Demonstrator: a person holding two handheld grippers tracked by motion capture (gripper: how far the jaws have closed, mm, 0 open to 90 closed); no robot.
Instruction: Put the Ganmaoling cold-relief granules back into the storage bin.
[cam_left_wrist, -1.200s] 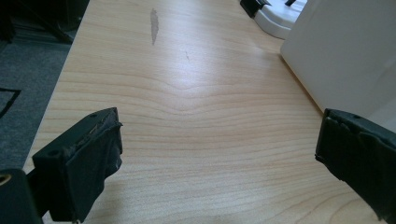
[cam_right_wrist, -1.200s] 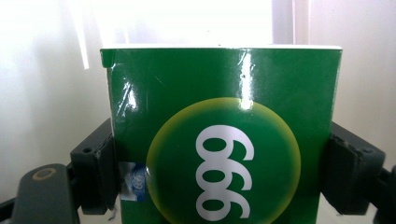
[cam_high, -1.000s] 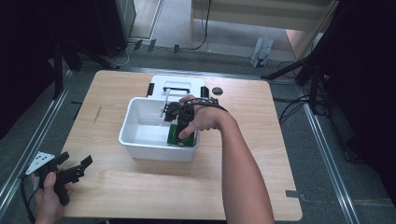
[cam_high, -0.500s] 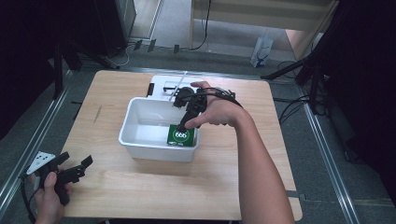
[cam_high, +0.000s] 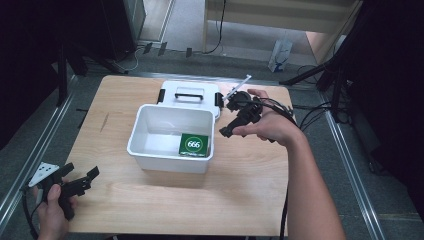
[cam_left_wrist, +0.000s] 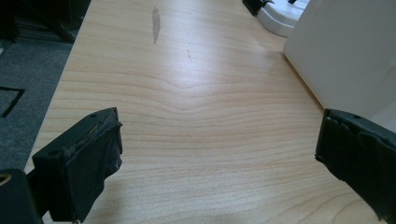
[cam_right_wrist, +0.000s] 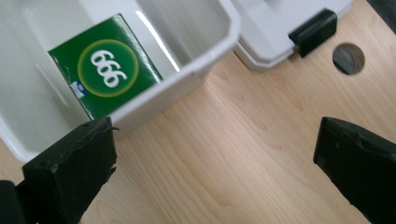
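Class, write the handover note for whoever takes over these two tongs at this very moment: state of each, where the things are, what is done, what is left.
Right tongs: open, empty, beside the white bin's right wall, above the table.
Left tongs: open, empty, at the table's near left corner.
Green box: lying inside the bin, at its near right corner, printed 666.
Lid: off, flat on the table behind the bin.
Done: box is in the bin.
Left: probably put the lid on and latch it.
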